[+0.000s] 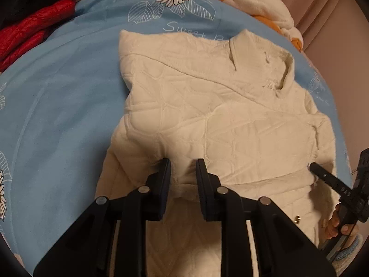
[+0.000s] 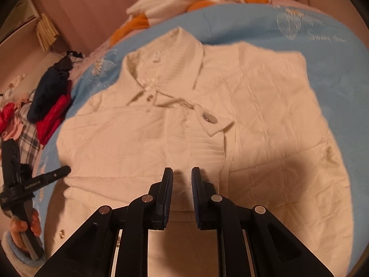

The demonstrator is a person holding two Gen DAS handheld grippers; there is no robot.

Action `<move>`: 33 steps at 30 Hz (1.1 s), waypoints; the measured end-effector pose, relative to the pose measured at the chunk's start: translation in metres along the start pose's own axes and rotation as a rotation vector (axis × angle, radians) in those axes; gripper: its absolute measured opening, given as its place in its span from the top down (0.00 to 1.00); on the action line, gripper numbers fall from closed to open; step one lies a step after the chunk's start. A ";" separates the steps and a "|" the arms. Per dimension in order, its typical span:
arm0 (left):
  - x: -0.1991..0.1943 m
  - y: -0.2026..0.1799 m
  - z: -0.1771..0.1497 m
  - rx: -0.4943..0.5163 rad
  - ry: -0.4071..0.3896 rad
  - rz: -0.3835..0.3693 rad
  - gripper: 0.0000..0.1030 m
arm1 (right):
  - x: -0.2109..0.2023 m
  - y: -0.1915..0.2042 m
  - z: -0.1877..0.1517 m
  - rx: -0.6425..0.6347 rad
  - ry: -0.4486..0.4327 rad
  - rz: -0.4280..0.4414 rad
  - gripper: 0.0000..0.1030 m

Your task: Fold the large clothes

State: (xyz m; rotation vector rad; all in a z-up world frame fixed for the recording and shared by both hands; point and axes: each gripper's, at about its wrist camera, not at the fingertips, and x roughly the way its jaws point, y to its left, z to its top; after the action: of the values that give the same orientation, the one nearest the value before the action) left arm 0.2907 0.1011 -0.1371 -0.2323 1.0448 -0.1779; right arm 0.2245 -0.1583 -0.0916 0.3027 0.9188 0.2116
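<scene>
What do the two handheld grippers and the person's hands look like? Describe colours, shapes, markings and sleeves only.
Both the left gripper and the right gripper are matt black, with flat, ribbed jaws on angular linkage arms joined by round silver pins. Seen from the side, each carries small white lettering on a slim black bar. The bare left hand and right hand emerge from fluffy light blue sleeve cuffs.

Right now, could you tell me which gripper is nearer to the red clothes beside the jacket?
Left. The left gripper sits at the jacket edge on the side of the red clothes; the right gripper hovers over the jacket's middle, farther from them.
</scene>
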 end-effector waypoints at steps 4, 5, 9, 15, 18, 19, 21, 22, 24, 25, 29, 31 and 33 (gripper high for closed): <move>-0.007 -0.001 0.001 -0.025 0.002 -0.002 0.76 | -0.002 -0.001 0.004 0.039 0.013 0.014 0.86; -0.012 0.002 0.000 -0.042 0.008 -0.024 0.68 | -0.006 -0.003 0.004 0.059 0.023 0.025 0.85; -0.056 0.018 -0.018 -0.106 -0.051 -0.063 0.22 | -0.047 -0.011 -0.004 0.122 0.000 0.127 0.59; -0.119 0.063 -0.072 -0.173 -0.086 -0.137 0.17 | -0.114 -0.043 -0.036 0.159 -0.052 0.109 0.43; -0.129 0.091 -0.110 -0.247 -0.048 -0.171 0.15 | -0.138 -0.071 -0.059 0.218 -0.055 0.069 0.43; -0.130 0.098 -0.120 -0.271 -0.028 -0.189 0.15 | -0.146 -0.082 -0.067 0.237 -0.054 0.052 0.43; -0.130 0.110 -0.141 -0.334 0.005 -0.249 0.15 | -0.153 -0.097 -0.079 0.273 -0.042 0.037 0.43; -0.131 0.114 -0.150 -0.362 0.015 -0.288 0.15 | -0.156 -0.107 -0.089 0.303 -0.020 0.033 0.43; -0.133 0.118 -0.167 -0.416 0.013 -0.365 0.15 | -0.157 -0.117 -0.102 0.334 0.004 0.048 0.43; -0.134 0.118 -0.171 -0.424 0.015 -0.388 0.15 | -0.158 -0.118 -0.106 0.342 0.018 0.052 0.43; -0.132 0.100 -0.181 -0.388 0.055 -0.427 0.15 | -0.154 -0.127 -0.128 0.388 0.074 0.123 0.43; -0.130 0.086 -0.182 -0.348 0.079 -0.435 0.15 | -0.155 -0.126 -0.133 0.400 0.064 0.162 0.43; -0.127 0.072 -0.182 -0.315 0.099 -0.444 0.15 | -0.151 -0.122 -0.135 0.399 0.076 0.201 0.43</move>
State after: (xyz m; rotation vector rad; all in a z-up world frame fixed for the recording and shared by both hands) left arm 0.0724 0.1834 -0.1380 -0.7490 1.1062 -0.4284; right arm 0.0323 -0.2966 -0.0976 0.7625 1.0041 0.2246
